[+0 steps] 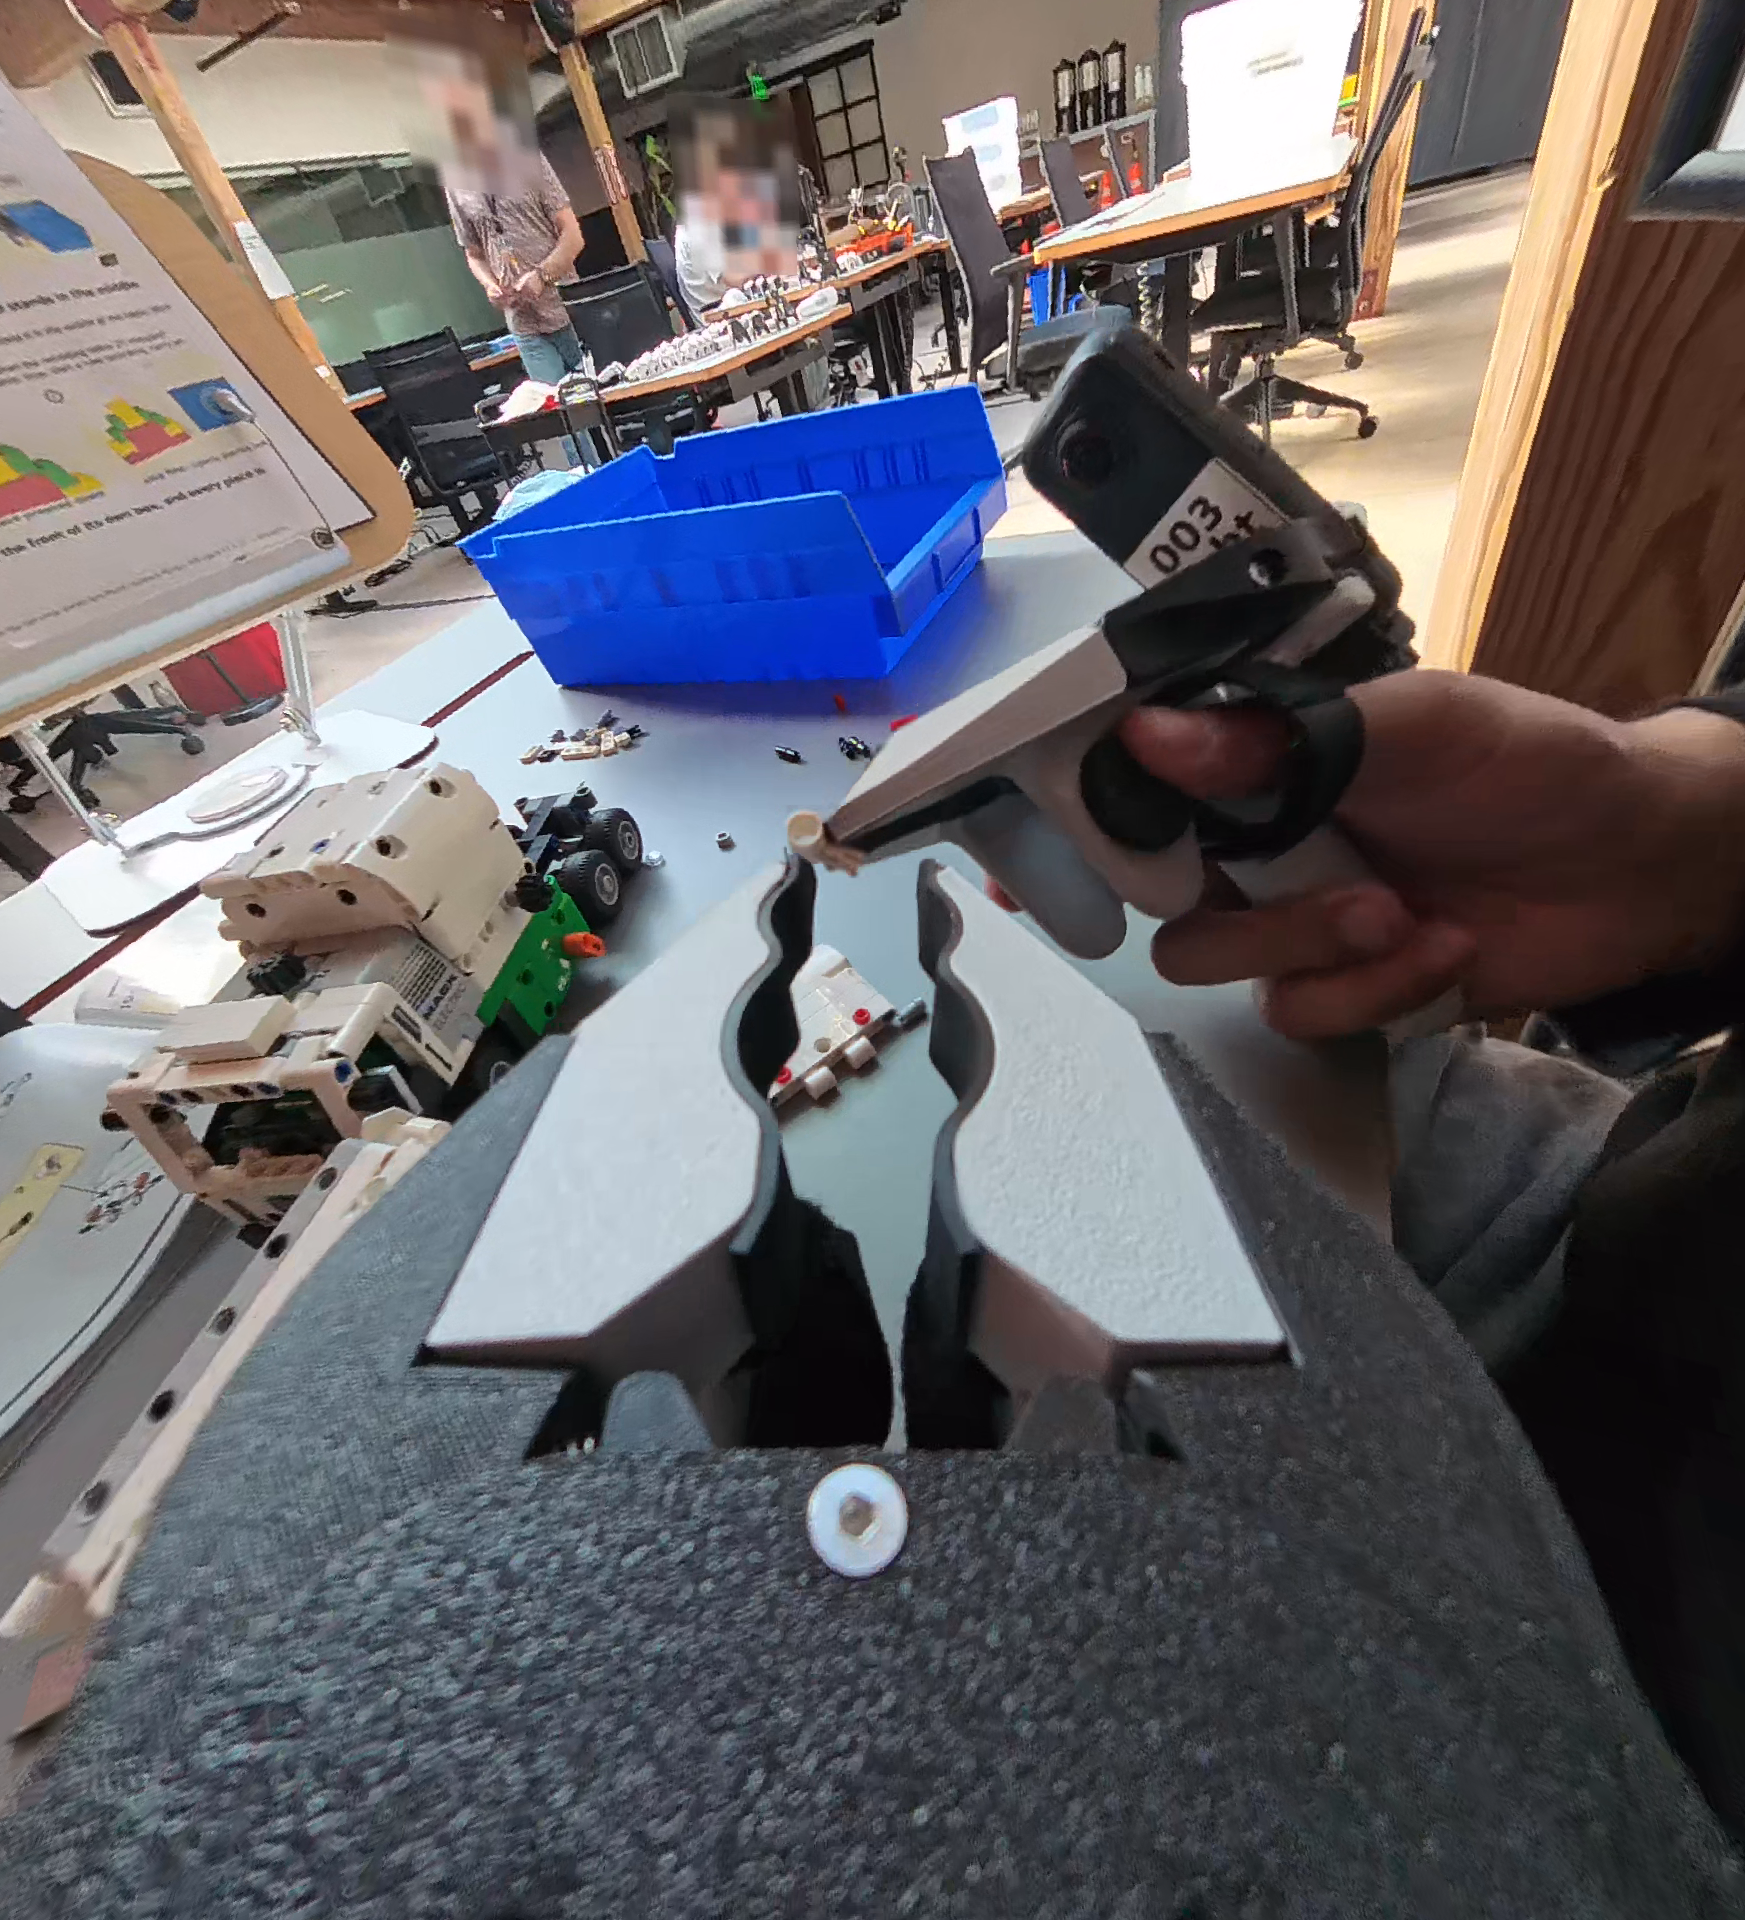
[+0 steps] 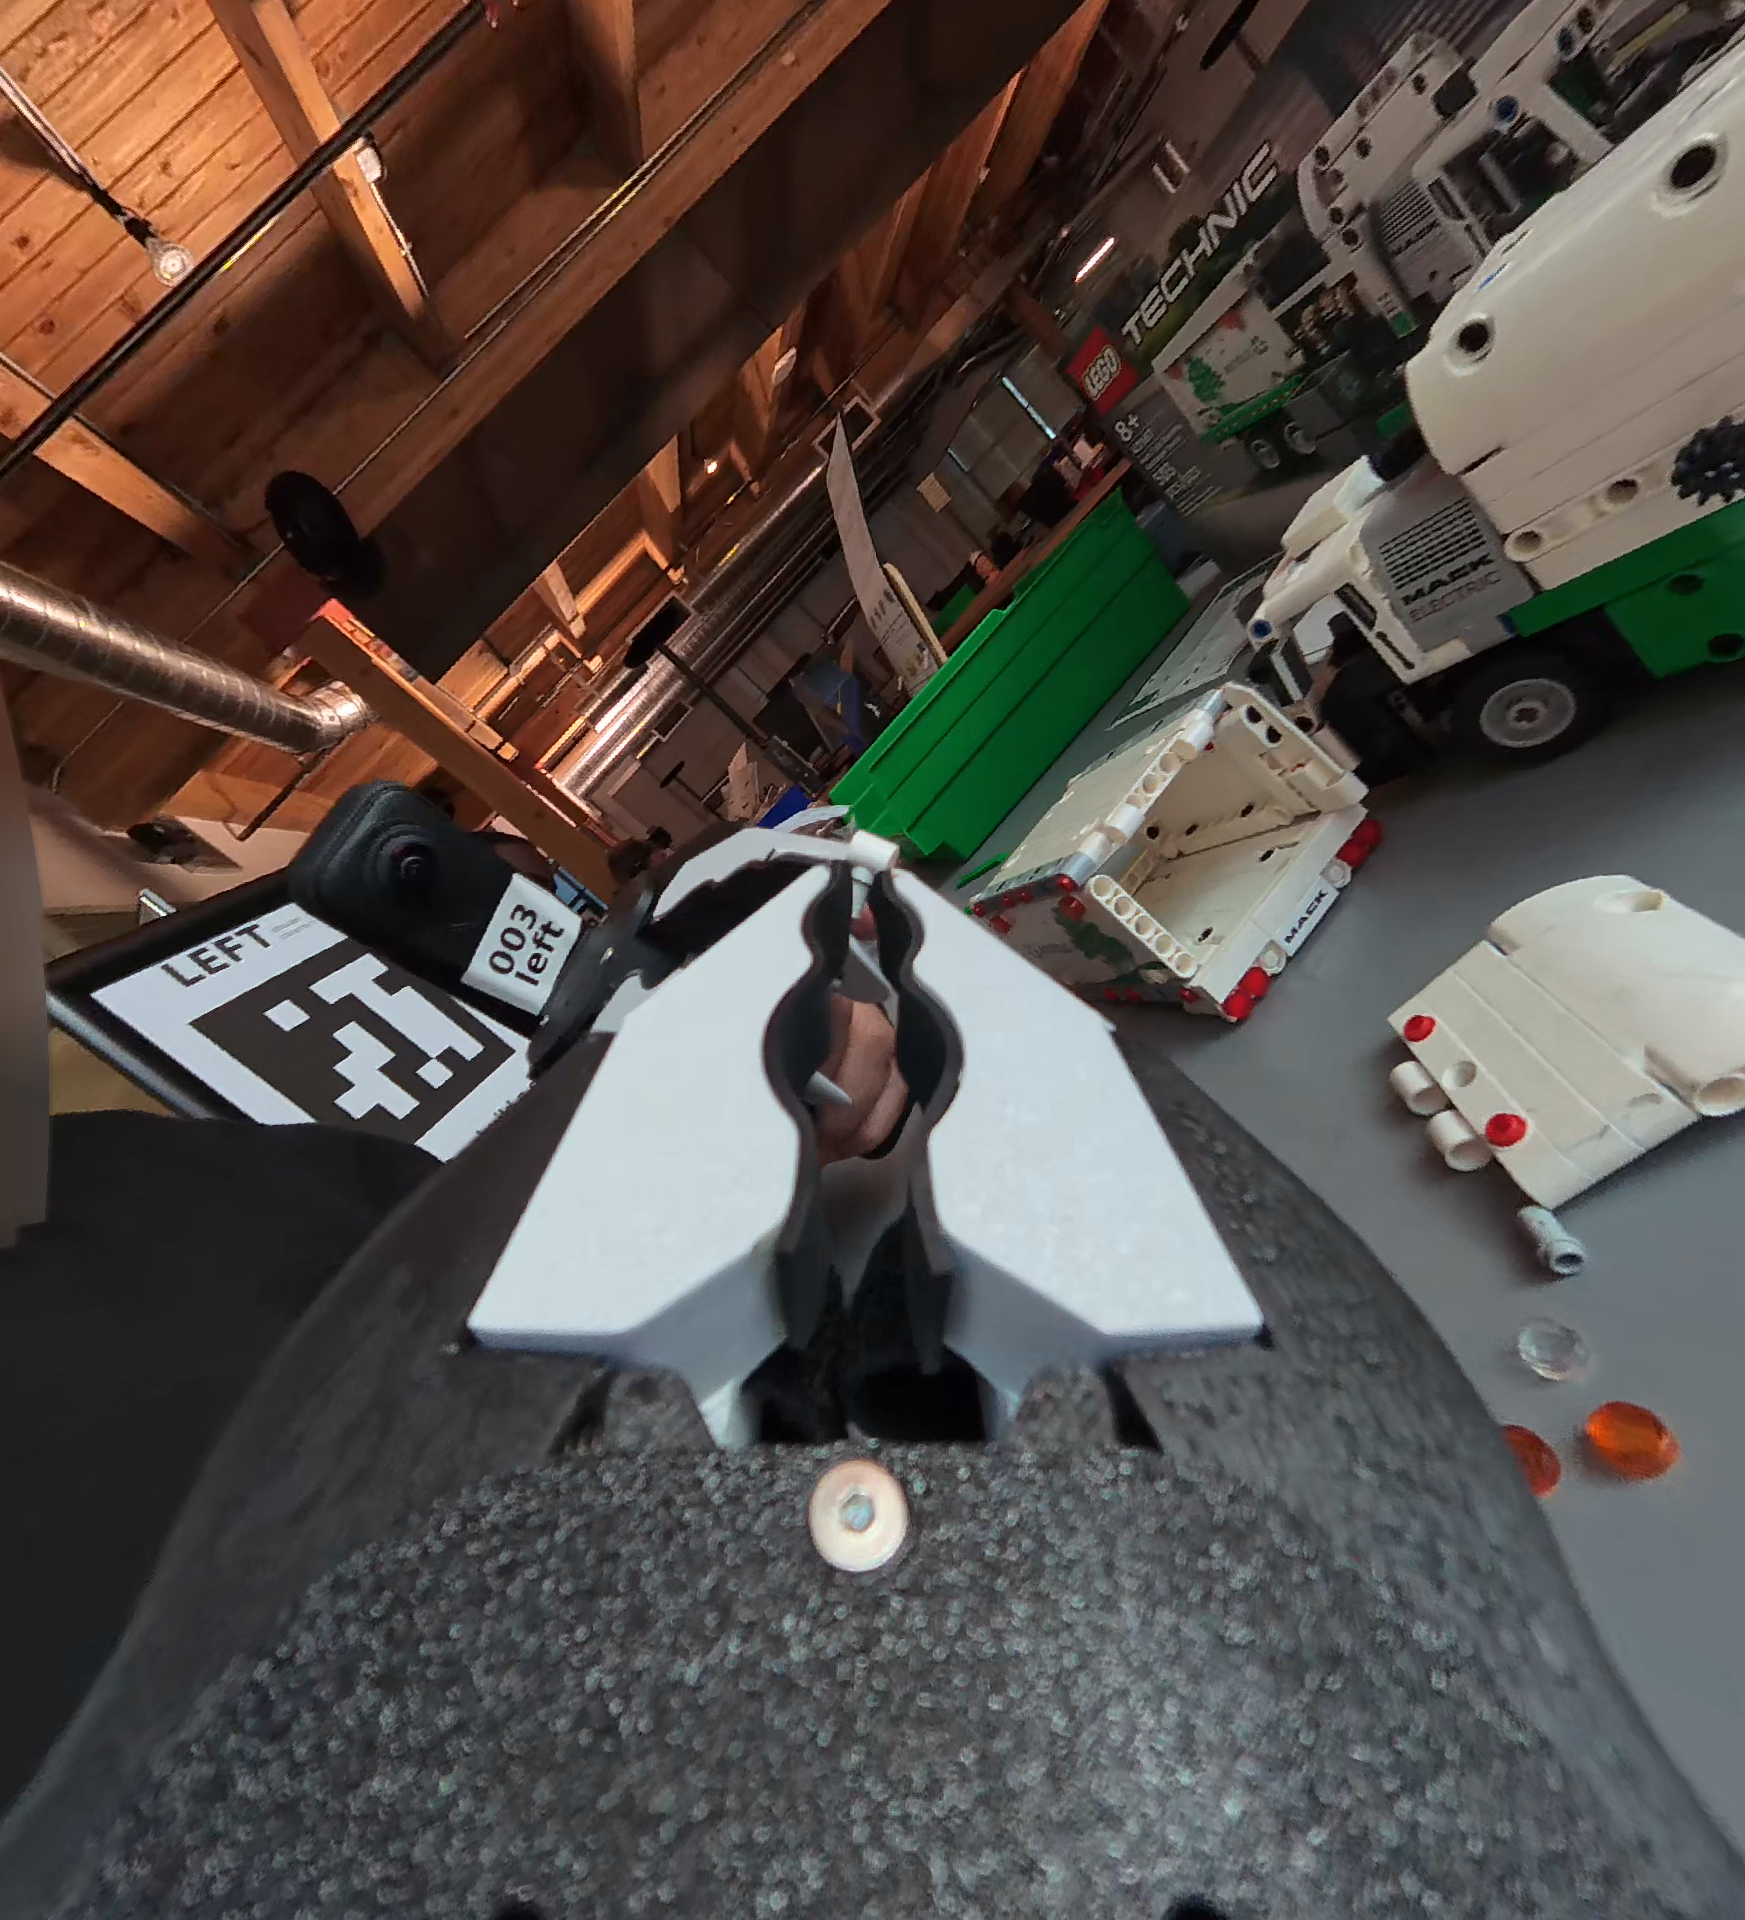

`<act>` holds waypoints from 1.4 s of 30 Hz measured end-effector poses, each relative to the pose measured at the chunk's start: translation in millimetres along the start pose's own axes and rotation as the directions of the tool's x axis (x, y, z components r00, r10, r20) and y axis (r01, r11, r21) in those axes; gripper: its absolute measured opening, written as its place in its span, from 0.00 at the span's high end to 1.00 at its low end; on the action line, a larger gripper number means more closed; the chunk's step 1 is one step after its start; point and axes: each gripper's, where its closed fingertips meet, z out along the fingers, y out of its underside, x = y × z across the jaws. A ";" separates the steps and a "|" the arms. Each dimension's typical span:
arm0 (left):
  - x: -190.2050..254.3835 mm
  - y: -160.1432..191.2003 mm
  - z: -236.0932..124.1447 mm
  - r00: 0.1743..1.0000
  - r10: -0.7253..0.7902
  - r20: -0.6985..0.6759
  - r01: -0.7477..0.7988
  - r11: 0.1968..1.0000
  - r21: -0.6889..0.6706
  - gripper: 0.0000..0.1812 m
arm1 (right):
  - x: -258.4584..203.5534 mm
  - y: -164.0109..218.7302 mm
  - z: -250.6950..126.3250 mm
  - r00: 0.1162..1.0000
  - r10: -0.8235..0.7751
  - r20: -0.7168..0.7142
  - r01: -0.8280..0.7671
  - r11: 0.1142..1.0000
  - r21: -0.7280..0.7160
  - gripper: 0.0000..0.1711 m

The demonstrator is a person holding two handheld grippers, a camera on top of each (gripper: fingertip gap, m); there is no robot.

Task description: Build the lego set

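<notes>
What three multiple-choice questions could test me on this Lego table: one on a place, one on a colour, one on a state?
1. Where is the blue bin?
A on the floor
B on the table, beyond the loose parts
C on a shelf

2. What colour is the truck's lower body?
A red
B yellow
C green

3. How are the left gripper's jaws?
A open and empty
B shut on a wheel
C shut on a panel

Answers: B, the bin sits on the grey tabletop; C, green bricks show under the white body; A, a clear gap shows between them.
</notes>
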 end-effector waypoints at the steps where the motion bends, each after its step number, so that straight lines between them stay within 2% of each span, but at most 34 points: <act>1: -1.2 -0.4 1.8 1.000 -0.025 0.010 0.025 1.000 0.005 0.90 | -0.7 0.1 1.0 1.000 -0.001 -0.004 0.001 1.000 0.020 0.98; 6: -6.2 -0.3 5.0 0.996 -0.092 0.021 0.091 0.996 0.012 0.93 | -3.4 -0.5 2.6 1.000 -0.006 0.002 0.006 0.999 0.049 1.00; 9: -5.4 1.1 3.8 0.998 -0.060 0.018 0.060 0.998 0.005 1.00 | -5.5 -0.4 2.5 1.000 -0.030 0.007 0.030 0.998 0.049 1.00; 11: -5.2 0.6 2.6 0.999 -0.028 0.026 0.028 1.000 0.006 1.00 | -6.8 0.5 3.1 0.999 -0.046 0.015 0.045 0.998 0.032 1.00; 19: 0.1 5.5 -2.3 0.995 0.103 -0.009 -0.104 0.995 -0.014 1.00 | -8.3 10.0 2.7 0.989 -0.143 0.040 0.147 0.980 -0.136 1.00; 24: 3.6 12.0 -1.6 0.994 0.102 -0.036 -0.103 0.994 -0.036 0.99 | -7.3 15.2 0.0 0.990 -0.121 0.075 0.135 0.964 -0.229 1.00; 28: 4.5 17.1 0.4 0.994 0.105 -0.040 -0.107 0.993 -0.054 0.98 | -4.2 21.1 -2.1 0.984 -0.166 0.071 0.180 0.936 -0.303 1.00; 35: 14.3 37.6 6.2 0.989 0.111 -0.097 -0.124 0.983 -0.138 1.00 | 21.9 34.2 -16.2 0.989 -0.150 -0.011 0.131 0.895 -0.426 1.00; 40: 7.0 73.6 9.0 0.977 0.196 -0.087 -0.214 0.926 -0.313 1.00 | 45.6 33.7 -35.5 0.968 -0.226 -0.112 0.146 0.865 -0.481 1.00; 42: 4.9 77.2 6.2 0.975 0.209 -0.082 -0.224 0.918 -0.326 1.00 | 52.4 29.8 -43.4 0.947 -0.285 -0.150 0.181 0.856 -0.484 1.00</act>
